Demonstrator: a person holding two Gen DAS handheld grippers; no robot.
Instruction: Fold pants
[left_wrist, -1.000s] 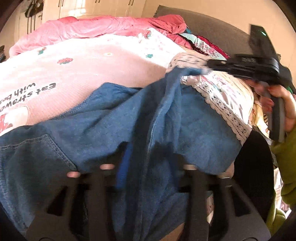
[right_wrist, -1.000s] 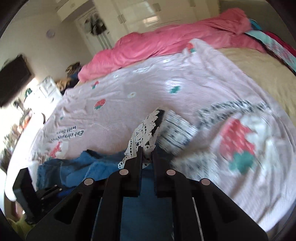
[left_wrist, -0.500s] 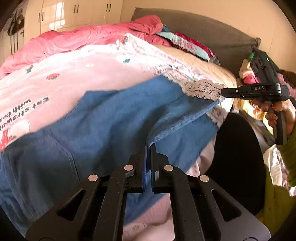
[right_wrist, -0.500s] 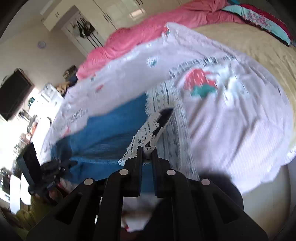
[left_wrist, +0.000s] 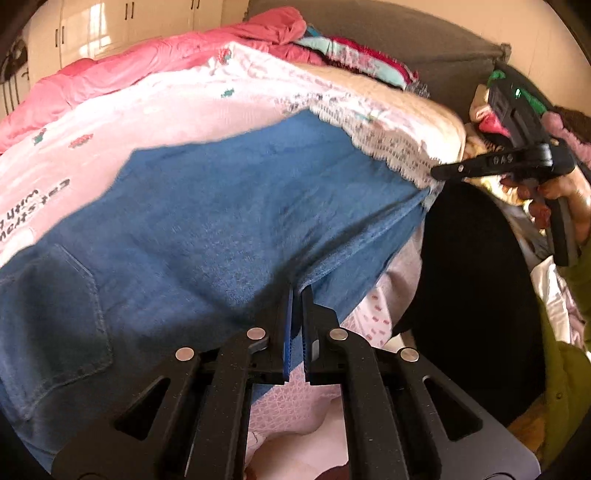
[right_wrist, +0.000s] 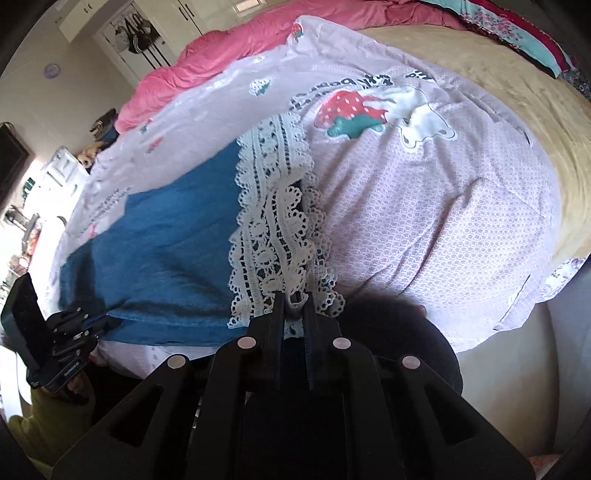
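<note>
1. Both jaws are clamped: our left gripper (left_wrist: 297, 291) pinches the blue edge of the pants (left_wrist: 229, 206), our right gripper (right_wrist: 293, 299) the lace hem (right_wrist: 273, 221).
2. We see the pants spread flat on the pink strawberry sheet (right_wrist: 424, 206) near the bed's edge.
3. Only the left view shows the back pocket (left_wrist: 55, 317); only the right shows the strawberry print (right_wrist: 351, 114).
4. Each gripper tilts downward; our right hand (left_wrist: 565, 192) wraps its handle.

Bed: pale pink strawberry-print sheet (right_wrist: 424, 206) over tan cover (right_wrist: 498, 92); pink duvet (left_wrist: 122, 74) bunched far side; white cupboards (left_wrist: 110, 26) beyond.
</note>
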